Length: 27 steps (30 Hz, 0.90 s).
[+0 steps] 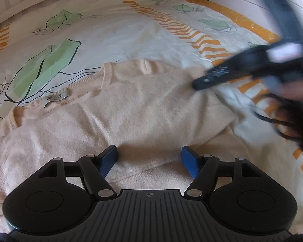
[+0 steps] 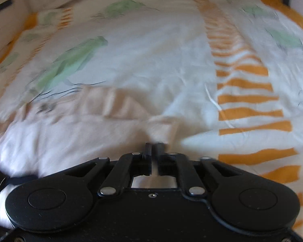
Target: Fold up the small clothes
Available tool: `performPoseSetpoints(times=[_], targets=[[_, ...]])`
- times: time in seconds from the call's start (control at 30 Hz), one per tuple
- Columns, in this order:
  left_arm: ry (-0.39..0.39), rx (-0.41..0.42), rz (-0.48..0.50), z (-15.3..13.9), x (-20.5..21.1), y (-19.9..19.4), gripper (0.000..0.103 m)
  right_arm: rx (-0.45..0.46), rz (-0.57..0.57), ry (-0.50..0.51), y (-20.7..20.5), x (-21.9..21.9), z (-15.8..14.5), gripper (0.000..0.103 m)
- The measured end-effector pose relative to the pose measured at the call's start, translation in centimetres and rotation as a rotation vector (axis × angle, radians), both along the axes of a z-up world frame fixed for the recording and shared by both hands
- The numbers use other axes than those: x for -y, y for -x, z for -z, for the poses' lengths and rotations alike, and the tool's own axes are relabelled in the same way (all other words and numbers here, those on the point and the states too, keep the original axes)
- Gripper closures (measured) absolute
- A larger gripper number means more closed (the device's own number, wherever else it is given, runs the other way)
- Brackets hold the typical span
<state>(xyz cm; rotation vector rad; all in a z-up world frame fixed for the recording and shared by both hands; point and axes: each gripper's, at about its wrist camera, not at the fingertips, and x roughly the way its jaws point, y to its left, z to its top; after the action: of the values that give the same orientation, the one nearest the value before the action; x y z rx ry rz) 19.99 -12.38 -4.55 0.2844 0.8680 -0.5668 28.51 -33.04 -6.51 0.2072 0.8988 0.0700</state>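
Surface: a bed, spread with a white sheet (image 1: 115,40) printed with green leaf shapes and orange striped bands; a pale bed frame (image 1: 40,2) curves behind it at the far edge.
Left gripper (image 1: 149,161): nearest the left camera, angled down over the garment; its blue pads (image 1: 109,160) stand wide apart with nothing between them, released. It hovers over the lower middle of the cloth, probably waiting to pin or take a fold edge.
Task item: a pale peach knit sweater (image 1: 131,109) lying flat on the sheet just beyond the left gripper, neckline toward the far left, one side panel already laid over the body in a diagonal fold.
Neck label (image 1: 56,98): a small white tag inside the ribbed collar, facing up, so the back of the neck lies on the sheet.
Right gripper (image 2: 153,147): jaws clenched tight, pinching a corner of the peach knit, judging from the cloth that rises to the tips in the right wrist view. From the left camera it shows as a dark blurred shape at the sweater's right edge.
Hold, reason: an edge grip suits carrying that side across the body.
Person: a hand (image 1: 293,96), blurred, behind the right gripper.
Risk: thin knit may slip from a corner pinch.
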Motion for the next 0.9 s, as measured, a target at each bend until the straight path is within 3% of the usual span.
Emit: performPoseSetpoints(times=[0.07,0.1,0.13,0.23,0.3,0.53,0.7,0.9], targets=[[-0.010,0.000,0.009,-0.2,-0.3,0.4,0.035,0.021,0.054,-0.012,-0.8,0.3,-0.5,0.099],[-0.012,0.000,0.011,-0.4,-0.6,0.7,0.035,0.030,0.078,-0.011,-0.8,0.2,-1.1,0.087],[-0.012,0.000,0.011,-0.5,-1.1,0.9,0.035,0.049,0.084,-0.011,-0.5,0.0,-1.8,0.083],[-0.010,0.021,-0.013,-1.2,-3.1,1.5,0.035,0.092,0.039,0.030,1.6,-1.7,-3.5,0.083],[-0.018,0.054,-0.056,-1.7,-4.8,1.5,0.035,0.091,0.013,0.077,3.4,-2.7,-3.7,0.071],[-0.085,0.066,-0.258,-1.3,-11.6,-1.2,0.035,0.023,-0.010,0.182,6.8,-3.6,-1.1,0.068],[-0.105,0.051,-0.404,-1.1,-16.6,-2.8,0.035,0.084,0.061,0.158,9.3,-3.0,-3.1,0.049],[-0.046,-0.027,-0.498,-0.7,-20.2,-5.0,0.034,0.081,0.086,0.127,11.3,-2.6,-3.2,0.047]])
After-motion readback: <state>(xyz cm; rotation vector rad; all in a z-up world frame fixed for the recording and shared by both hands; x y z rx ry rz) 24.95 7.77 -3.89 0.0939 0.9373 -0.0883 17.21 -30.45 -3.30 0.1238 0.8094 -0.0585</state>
